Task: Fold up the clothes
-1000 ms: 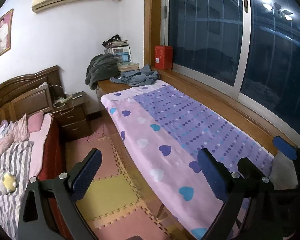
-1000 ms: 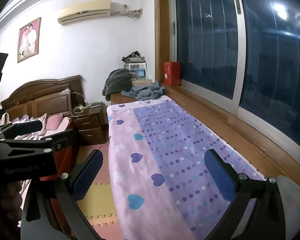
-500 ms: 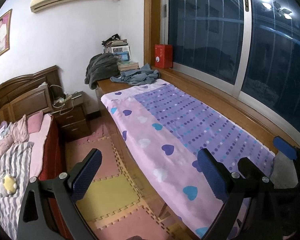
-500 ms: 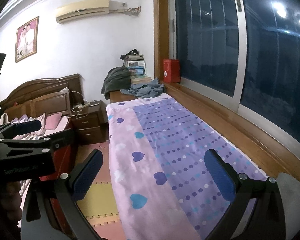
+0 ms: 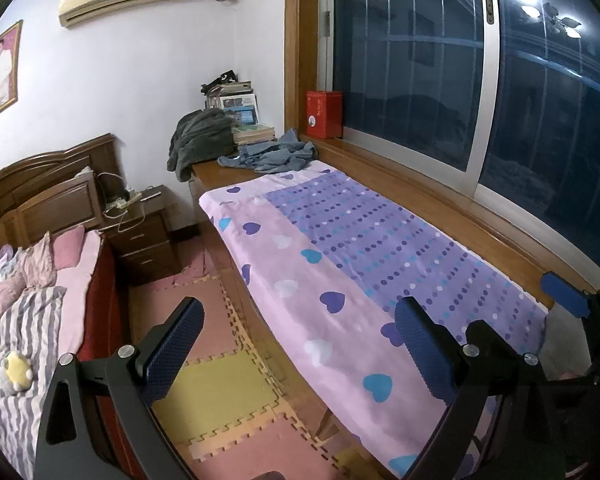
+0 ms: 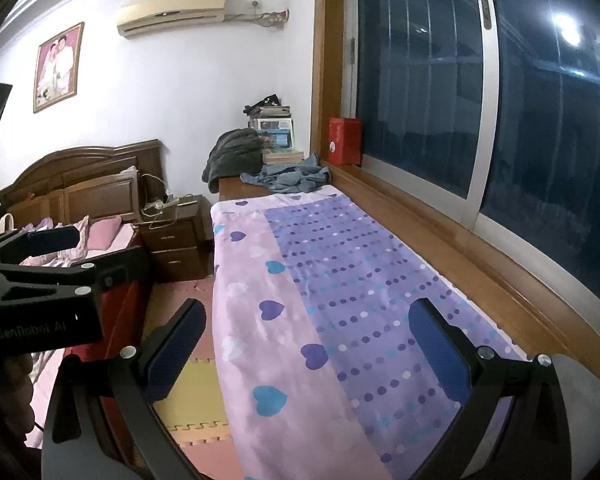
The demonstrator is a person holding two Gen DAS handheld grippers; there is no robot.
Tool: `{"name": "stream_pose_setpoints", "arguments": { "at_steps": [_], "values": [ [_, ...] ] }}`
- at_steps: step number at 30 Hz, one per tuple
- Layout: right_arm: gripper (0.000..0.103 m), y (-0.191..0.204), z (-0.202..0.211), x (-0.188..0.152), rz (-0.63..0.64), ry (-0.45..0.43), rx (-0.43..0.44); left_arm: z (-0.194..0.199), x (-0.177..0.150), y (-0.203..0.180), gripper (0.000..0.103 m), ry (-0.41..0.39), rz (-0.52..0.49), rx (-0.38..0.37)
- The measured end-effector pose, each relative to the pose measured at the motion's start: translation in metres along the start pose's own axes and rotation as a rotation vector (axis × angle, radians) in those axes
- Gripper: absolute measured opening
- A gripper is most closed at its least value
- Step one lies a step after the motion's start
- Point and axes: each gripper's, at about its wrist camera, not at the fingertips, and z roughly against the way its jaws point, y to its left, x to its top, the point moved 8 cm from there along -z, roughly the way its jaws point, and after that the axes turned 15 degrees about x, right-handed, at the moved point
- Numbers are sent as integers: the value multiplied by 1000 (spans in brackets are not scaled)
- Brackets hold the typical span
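- Both grippers are spread wide and holding nothing: left gripper (image 5: 298,354) hangs over the near left edge of the bench, right gripper (image 6: 308,350) over its near end.
- The clothes are way off at the far end: a crumpled blue-grey garment (image 5: 274,157) sits on the far edge of the sheet (image 5: 340,264), touching the bare wood, with a dark grey garment (image 5: 198,142) heaped at the far left corner.
- So I'd say the step is just getting there. Keep the fingers wide until you're over the blue one.
- Pinch one layer at a hem or shoulder, not the sheet underneath.
- Drag it to the bench's middle before folding.
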Motion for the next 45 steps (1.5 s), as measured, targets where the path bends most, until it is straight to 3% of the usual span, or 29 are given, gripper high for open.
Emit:
{"name": "stream_pose_setpoints", "arguments": {
  "at_steps": [23,31,37,45],
  "values": [
    [103,-8,-10,1,-3,22,-10,-12,5,-3,98,4,-4,-27],
    [103,-1,-31,10,-44,24,-3,-25,18,17,98,-4,-15,-8],
    [103,13,-66,24,-85,13,27,-51,35,46,98,-18,-19,31],
    [103,49,-147,59,-80,12,61,-132,79,95,98,-16,-24,35]
  ]
}}
